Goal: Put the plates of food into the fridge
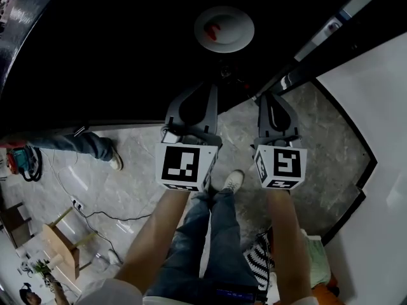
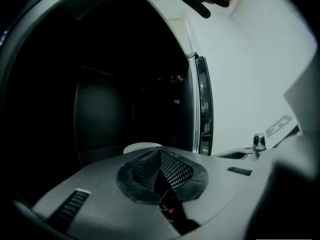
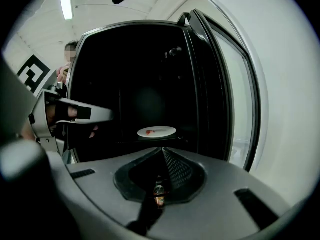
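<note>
A white plate [image 1: 224,29] with a small red bit of food rests on a shelf inside the dark open fridge [image 1: 114,49]. The right gripper view has the plate [image 3: 157,131] straight ahead; only its rim [image 2: 142,147] peeks over the jaws in the left gripper view. My left gripper [image 1: 212,84] and right gripper [image 1: 262,97] hang side by side at the fridge mouth, short of the plate. Each one's jaws are pressed together, left [image 2: 160,156] and right [image 3: 163,154], with nothing between them. At the left edge of the right gripper view the left gripper [image 3: 75,113] shows.
The open fridge door [image 1: 331,30] stands to the right, its edge [image 3: 215,84] close beside my right gripper. On the marble floor are another person's leg and shoe [image 1: 95,146], an orange tool [image 1: 22,161], a wooden stool [image 1: 63,243] and cables.
</note>
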